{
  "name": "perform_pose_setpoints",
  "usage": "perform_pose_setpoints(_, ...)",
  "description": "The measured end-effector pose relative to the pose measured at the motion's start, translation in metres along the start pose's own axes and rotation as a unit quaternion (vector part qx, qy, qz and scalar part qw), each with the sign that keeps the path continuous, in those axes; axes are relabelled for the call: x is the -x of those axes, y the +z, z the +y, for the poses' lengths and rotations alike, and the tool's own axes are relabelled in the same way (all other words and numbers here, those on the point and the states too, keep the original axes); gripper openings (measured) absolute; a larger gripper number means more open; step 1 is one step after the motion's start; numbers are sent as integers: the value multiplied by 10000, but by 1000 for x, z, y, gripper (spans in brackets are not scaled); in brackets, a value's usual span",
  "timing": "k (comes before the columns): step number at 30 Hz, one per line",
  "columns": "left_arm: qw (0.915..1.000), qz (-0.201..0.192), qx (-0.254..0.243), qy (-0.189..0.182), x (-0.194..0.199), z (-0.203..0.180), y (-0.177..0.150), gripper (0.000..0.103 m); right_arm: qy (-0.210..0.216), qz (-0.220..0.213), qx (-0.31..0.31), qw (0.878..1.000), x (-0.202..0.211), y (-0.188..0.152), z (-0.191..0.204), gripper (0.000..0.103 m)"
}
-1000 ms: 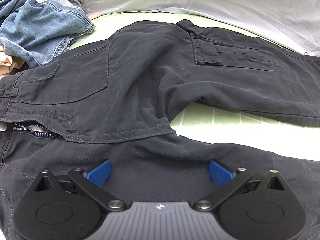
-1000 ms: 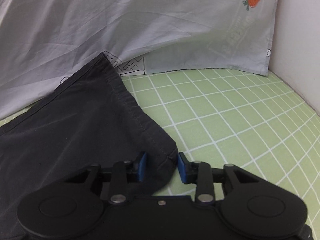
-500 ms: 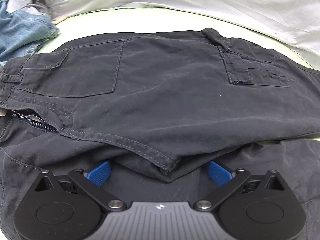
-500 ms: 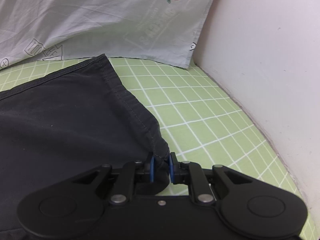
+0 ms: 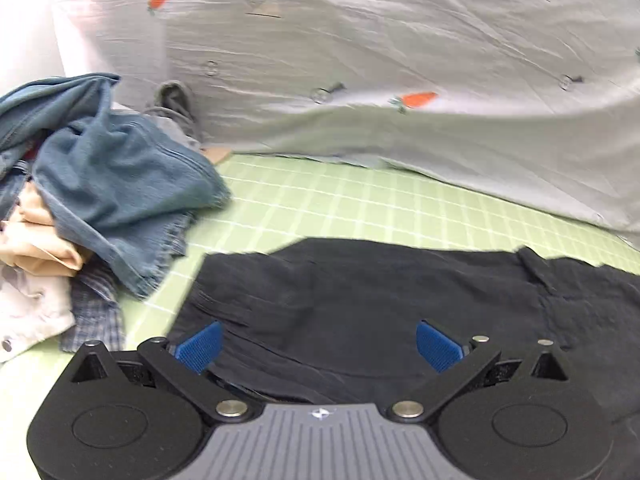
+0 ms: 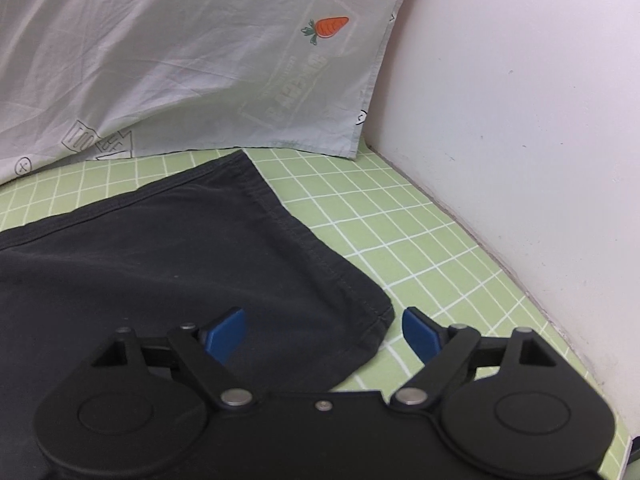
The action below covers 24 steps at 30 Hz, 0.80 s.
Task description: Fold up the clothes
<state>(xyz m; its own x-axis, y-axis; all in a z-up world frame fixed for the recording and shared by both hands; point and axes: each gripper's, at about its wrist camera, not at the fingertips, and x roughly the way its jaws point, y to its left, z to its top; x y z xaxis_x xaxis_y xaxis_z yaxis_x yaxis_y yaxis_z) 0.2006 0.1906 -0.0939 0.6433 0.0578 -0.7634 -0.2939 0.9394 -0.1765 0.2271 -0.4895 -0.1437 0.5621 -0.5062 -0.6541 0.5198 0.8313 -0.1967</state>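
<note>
Black cargo trousers (image 5: 400, 292) lie folded lengthwise on the green checked sheet (image 5: 340, 200). In the left wrist view my left gripper (image 5: 318, 344) is open, its blue pads spread wide just above the waist end of the trousers. In the right wrist view the leg hems (image 6: 280, 240) lie flat with the hem corner (image 6: 376, 320) between the spread pads. My right gripper (image 6: 324, 330) is open and holds nothing.
A heap of blue jeans (image 5: 112, 176) and other clothes, peach (image 5: 36, 232) and white (image 5: 28, 308), lies at the left. A pale carrot-print sheet (image 5: 400, 60) hangs along the back. A white wall (image 6: 520, 120) borders the bed on the right.
The right gripper, shut on the hem corner half a second ago, has opened and let it go. The left view has tilted up from the trousers toward the back sheet; its pads stay open.
</note>
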Motion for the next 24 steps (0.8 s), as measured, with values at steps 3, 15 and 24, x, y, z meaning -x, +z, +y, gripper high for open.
perform_pose_setpoints(3,9985,-213,437,269,-7,35,26,102,245,17,-95,9997,15,-3,23,86)
perform_pose_setpoints(15,9352,1280,2625,-2001,-115,127,44,101,716,286,-354,9964,58,-24,87,87)
perform_pose_setpoints(24,8358,976,4524,-2953,-146,182,41,30,514,496,-917,9932,76,-39,101,87)
